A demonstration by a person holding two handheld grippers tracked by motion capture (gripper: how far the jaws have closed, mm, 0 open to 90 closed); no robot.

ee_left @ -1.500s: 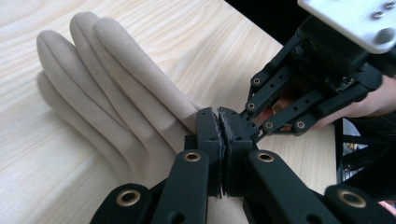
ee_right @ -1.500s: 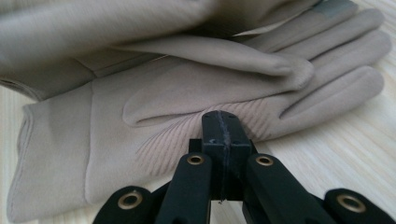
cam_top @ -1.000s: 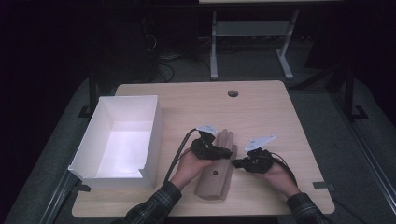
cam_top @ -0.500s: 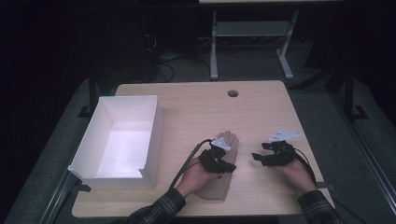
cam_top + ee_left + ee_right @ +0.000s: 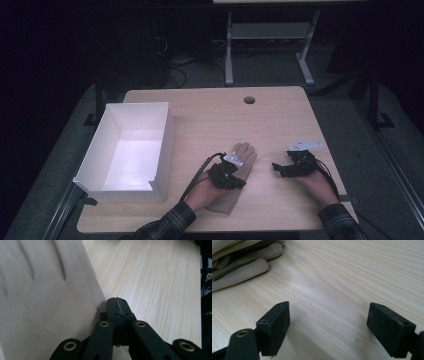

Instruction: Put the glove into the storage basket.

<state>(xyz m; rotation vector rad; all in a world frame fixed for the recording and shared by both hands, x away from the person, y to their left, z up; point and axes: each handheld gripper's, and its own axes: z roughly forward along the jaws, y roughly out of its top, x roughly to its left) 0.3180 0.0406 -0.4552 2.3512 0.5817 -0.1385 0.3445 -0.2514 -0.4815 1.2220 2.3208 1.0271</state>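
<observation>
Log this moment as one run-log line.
left gripper: shut, at glove edge | right gripper: just opened, nothing between | box: left

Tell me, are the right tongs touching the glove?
Apart. The right gripper view shows the right tongs open over bare table, with the glove lying well away.

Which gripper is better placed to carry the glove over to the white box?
Left. The left gripper sits shut at the glove edge, nearest the white box. The right gripper stands open over bare table, its jaws just opened.

Right tongs (image 5: 281,169) have just been opening, drawing off the glove (image 5: 243,156).
</observation>
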